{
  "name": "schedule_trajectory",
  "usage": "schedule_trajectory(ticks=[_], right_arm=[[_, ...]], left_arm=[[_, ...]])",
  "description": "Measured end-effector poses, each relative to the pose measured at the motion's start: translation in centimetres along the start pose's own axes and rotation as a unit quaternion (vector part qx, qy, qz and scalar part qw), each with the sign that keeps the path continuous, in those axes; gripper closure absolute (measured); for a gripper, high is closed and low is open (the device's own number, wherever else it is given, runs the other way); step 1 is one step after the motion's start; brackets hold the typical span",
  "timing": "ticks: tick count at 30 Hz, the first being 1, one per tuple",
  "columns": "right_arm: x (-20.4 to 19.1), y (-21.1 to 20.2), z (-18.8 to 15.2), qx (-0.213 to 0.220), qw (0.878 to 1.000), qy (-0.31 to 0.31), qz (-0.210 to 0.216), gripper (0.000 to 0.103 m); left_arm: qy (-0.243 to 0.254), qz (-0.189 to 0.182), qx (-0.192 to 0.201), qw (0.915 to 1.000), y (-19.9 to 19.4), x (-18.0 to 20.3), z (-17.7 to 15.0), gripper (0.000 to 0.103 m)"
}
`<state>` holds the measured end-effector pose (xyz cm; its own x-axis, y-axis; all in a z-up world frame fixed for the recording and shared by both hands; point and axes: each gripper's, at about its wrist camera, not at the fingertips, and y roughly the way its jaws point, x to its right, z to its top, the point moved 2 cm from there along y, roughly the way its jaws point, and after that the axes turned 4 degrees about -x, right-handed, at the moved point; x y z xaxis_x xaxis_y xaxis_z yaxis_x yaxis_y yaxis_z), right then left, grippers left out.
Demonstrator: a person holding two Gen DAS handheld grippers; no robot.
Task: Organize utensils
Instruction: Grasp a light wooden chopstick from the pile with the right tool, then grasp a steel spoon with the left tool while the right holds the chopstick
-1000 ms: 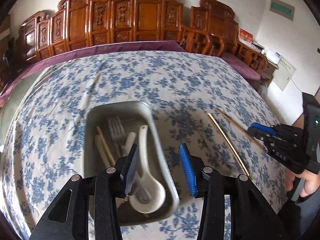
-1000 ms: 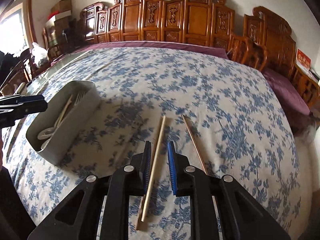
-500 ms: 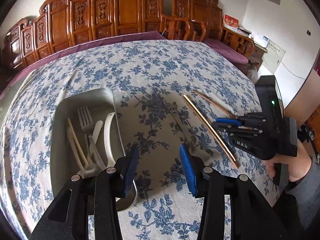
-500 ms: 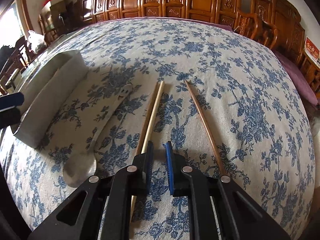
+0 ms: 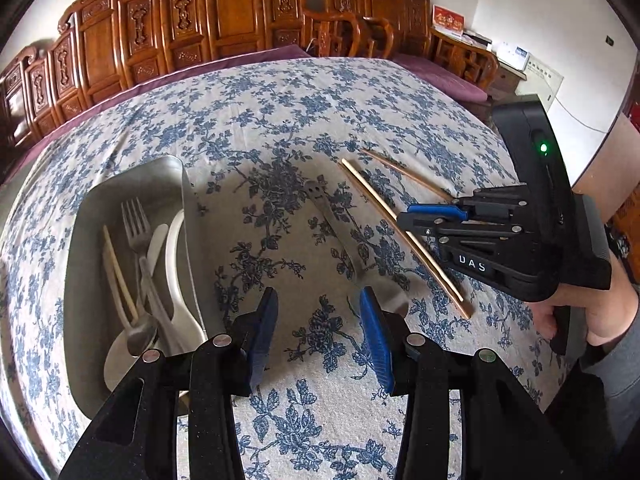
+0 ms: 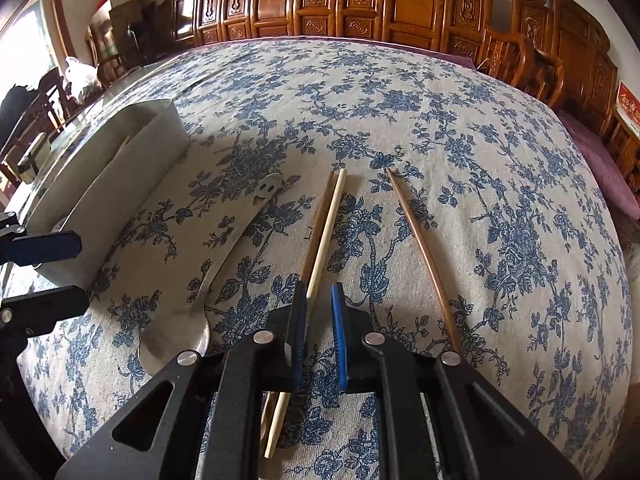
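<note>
Blue-flowered tablecloth (image 6: 460, 128) bears a metal spoon (image 6: 180, 320) beside the tray (image 5: 132, 184); the right gripper (image 6: 319, 336) has been narrowing around a pale chopstick (image 6: 324, 236), unpinched; the left gripper (image 5: 318, 336) hangs open, empty.

The left gripper (image 5: 318, 334) now sits right of the tray (image 5: 80, 264), while the right gripper (image 6: 320, 336) closes lower over the pale chopstick (image 6: 324, 240).

What I can count on the cloth

Three chopsticks (image 6: 325, 236) lying loose, one metal spoon (image 6: 224, 258) beside them, one grey tray (image 5: 120, 184). In it: one fork (image 5: 134, 224), two chopsticks, one white ladle spoon (image 5: 174, 268); other pieces overlap, uncountable.
</note>
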<state>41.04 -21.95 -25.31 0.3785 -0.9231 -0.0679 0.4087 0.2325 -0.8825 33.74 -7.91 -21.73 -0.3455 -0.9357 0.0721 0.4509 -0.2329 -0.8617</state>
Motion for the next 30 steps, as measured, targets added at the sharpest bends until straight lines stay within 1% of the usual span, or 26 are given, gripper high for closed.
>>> schedule_trajectory(ticks=[3, 5, 6, 8, 13, 17, 21, 26, 30], right_arm=[[0.1, 0.2, -0.1, -0.01, 1.0, 0.001, -0.003, 0.089], [0.2, 0.3, -0.3, -0.015, 1.0, -0.004, -0.014, 0.092], [0.3, 0.3, -0.3, -0.016, 1.0, -0.004, -0.015, 0.092], [0.5, 0.3, -0.4, -0.017, 1.0, -0.002, -0.016, 0.096], [1.0, 0.1, -0.4, -0.017, 1.0, 0.006, -0.014, 0.097], [1.3, 0.1, -0.4, -0.017, 1.0, 0.005, -0.02, 0.097], [1.8, 0.0, -0.5, -0.016, 1.0, 0.01, -0.02, 0.097], [1.7, -0.1, -0.6, -0.015, 1.0, 0.009, -0.017, 0.097], [1.6, -0.3, -0.5, -0.012, 1.0, 0.01, -0.014, 0.097]], left_arm=[[0.001, 0.001, -0.007, 1.0, 0.5, 0.2, -0.2, 0.063], [0.001, 0.001, -0.01, 0.9999, 0.8, 0.3, -0.3, 0.063], [0.001, 0.001, -0.012, 0.9999, 0.9, 0.4, -0.3, 0.063], [-0.001, -0.003, -0.016, 0.9999, 1.3, 0.5, -0.3, 0.063], [-0.009, -0.009, -0.024, 0.9996, 2.3, 1.1, -0.5, 0.063], [-0.011, -0.018, -0.029, 0.9994, 2.9, 1.9, -0.6, 0.063], [-0.027, -0.037, -0.039, 0.9982, 3.9, 2.4, -0.7, 0.062], [-0.047, -0.049, -0.044, 0.9967, 4.9, 2.7, -0.5, 0.061], [-0.046, -0.041, -0.041, 0.9972, 5.3, 3.1, -0.3, 0.061]])
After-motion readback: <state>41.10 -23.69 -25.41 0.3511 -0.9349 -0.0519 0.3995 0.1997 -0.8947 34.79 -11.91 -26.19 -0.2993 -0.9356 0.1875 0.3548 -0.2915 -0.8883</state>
